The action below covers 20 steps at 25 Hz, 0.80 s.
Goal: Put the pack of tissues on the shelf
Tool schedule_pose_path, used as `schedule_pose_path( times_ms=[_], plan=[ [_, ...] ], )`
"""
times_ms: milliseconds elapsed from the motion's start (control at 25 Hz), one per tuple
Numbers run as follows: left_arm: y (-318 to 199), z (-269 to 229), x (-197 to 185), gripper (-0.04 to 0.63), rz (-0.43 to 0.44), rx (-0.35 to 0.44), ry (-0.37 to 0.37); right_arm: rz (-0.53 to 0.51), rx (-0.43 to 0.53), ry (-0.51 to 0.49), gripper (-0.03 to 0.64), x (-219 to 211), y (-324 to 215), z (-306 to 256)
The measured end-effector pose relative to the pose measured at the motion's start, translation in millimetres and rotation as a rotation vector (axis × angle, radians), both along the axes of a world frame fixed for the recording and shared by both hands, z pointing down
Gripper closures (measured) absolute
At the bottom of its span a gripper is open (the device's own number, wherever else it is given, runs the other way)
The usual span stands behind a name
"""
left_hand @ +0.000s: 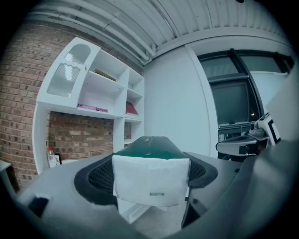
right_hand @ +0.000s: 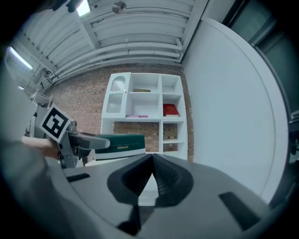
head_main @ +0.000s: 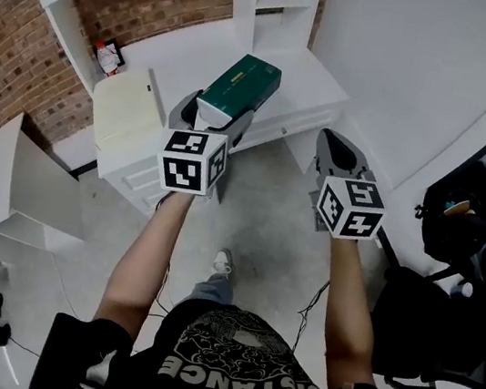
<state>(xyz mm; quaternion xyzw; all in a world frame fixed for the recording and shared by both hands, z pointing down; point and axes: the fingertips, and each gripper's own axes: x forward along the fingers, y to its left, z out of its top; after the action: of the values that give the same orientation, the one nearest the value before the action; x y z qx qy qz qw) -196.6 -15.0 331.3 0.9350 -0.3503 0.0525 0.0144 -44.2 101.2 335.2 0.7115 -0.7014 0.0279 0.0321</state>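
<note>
The pack of tissues [head_main: 240, 86] is a green and white box held in the air over the white desk. My left gripper [head_main: 212, 115] is shut on its near white end, and the pack [left_hand: 150, 175] fills the space between the jaws in the left gripper view. The right gripper view shows the pack [right_hand: 119, 144] from the side, held out at the left. My right gripper [head_main: 338, 150] hangs to the right of the pack with its jaws closed together [right_hand: 150, 173] and nothing in them. The white shelf unit [right_hand: 145, 114] stands ahead against the brick wall.
A white desk [head_main: 191, 60] runs under the shelves, with a small bottle [head_main: 107, 56] at its back left. A cream box [head_main: 128, 110] sits on a drawer unit at the left. A black chair [head_main: 464, 226] and dark gear stand at the right. A white wall [head_main: 411, 69] is ahead right.
</note>
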Motion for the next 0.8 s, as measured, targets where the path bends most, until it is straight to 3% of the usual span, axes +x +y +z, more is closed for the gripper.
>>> schedule_pose_path(
  times_ms=[440,800],
  plan=[
    [-114.7,-0.1,48.6,0.169,0.086,0.014,-0.009,0.055,-0.024,0.022,0.612,31.1,-109.8,-4.0],
    [-183.9,5.3,63.6,0.169,0.116,-0.008,0.003,0.083,-0.049,0.024,0.612,41.9,-173.4,-0.8]
  ],
)
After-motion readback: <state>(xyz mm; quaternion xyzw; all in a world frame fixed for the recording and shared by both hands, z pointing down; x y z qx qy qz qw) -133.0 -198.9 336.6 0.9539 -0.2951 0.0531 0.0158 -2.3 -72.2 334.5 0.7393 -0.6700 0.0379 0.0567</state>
